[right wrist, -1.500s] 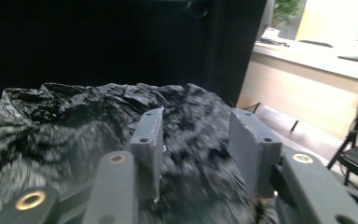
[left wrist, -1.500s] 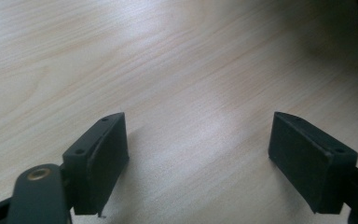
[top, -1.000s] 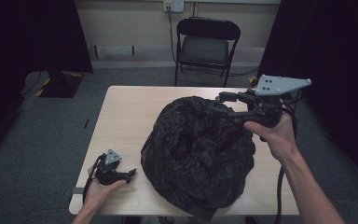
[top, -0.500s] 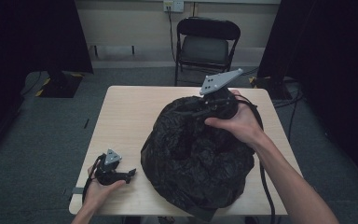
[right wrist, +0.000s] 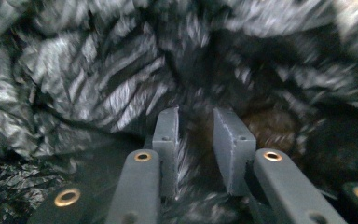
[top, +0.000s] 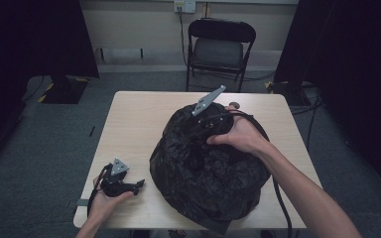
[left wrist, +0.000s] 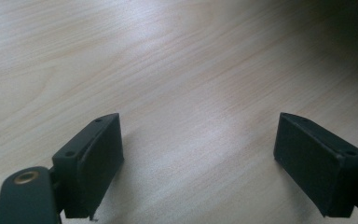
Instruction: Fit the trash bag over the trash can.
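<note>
A large crumpled black plastic bag sits on the light wooden table, right of centre. My right gripper points down into the bag's top, its grey plate tilted up. In the right gripper view its jaws stand a narrow gap apart and have just been closing, with a fold of the bag's plastic between them; that view is blurred and no firm pinch shows. My left gripper lies on the table near the front left corner, and its jaws are wide open over bare wood.
A black folding chair stands beyond the table's far edge. Cables run on the floor at the right. The right gripper's cable trails along the forearm. Bare tabletop lies left of the bag.
My right gripper has swung from the bag's right side leftward and down onto its top, and its jaws have narrowed. The left gripper has stayed put.
</note>
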A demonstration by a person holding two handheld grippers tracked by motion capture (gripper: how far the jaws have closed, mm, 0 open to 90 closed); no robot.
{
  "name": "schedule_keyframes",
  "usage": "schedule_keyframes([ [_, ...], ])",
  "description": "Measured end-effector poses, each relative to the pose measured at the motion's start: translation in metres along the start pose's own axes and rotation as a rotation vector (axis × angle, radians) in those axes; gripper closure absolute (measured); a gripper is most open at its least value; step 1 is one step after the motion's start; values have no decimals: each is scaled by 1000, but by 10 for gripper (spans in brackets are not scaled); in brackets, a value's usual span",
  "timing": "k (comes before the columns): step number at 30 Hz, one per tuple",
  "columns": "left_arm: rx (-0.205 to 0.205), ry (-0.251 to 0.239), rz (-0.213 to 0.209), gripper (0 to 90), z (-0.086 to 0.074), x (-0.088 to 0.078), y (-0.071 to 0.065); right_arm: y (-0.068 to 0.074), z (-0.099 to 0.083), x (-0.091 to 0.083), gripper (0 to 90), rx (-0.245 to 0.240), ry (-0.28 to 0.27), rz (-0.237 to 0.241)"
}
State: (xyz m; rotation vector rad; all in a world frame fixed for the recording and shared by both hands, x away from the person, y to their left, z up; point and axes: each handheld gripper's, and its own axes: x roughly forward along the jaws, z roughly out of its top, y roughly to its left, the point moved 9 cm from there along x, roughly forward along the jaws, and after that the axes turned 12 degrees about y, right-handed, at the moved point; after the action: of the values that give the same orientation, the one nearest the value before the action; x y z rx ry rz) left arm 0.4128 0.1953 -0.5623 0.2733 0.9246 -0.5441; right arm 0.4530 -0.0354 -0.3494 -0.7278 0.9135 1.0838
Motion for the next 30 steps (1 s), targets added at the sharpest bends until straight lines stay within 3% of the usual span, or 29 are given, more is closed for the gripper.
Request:
schedule_keyframes([
  [6, 1, 0, -2, 149, 0, 0, 0, 1, -20, 22, 573, 24, 151, 43],
  [7, 1, 0, -2, 149, 0, 0, 0, 1, -20, 22, 573, 24, 151, 43],
  [10, 1, -1, -2, 149, 0, 0, 0, 3, -30, 33, 508, 22, 217, 45],
  [13, 1, -1, -2, 149, 0, 0, 0, 7, -35, 39, 397, 17, 256, 70],
  [15, 1, -1, -2, 149, 0, 0, 0, 7, -38, 42, 379, -2, 278, 54],
  [17, 1, 0, -1, 149, 0, 0, 0, 9, -35, 37, 353, 7, 257, 74],
  [20, 1, -1, -1, 149, 0, 0, 0, 10, -20, 22, 340, 36, 145, 95],
  [25, -2, -1, 0, 149, 0, 0, 0, 10, -5, -5, 327, 46, 37, 108],
  [27, -3, -1, 0, 149, 0, 0, 0, 12, -1, -20, 433, 14, -18, 110],
  [28, -4, -1, 0, 149, 0, 0, 0, 12, 1, -26, 425, 8, -42, 112],
  [30, -3, -1, 0, 149, 0, 0, 0, 12, 5, -40, 574, -6, -108, 103],
])
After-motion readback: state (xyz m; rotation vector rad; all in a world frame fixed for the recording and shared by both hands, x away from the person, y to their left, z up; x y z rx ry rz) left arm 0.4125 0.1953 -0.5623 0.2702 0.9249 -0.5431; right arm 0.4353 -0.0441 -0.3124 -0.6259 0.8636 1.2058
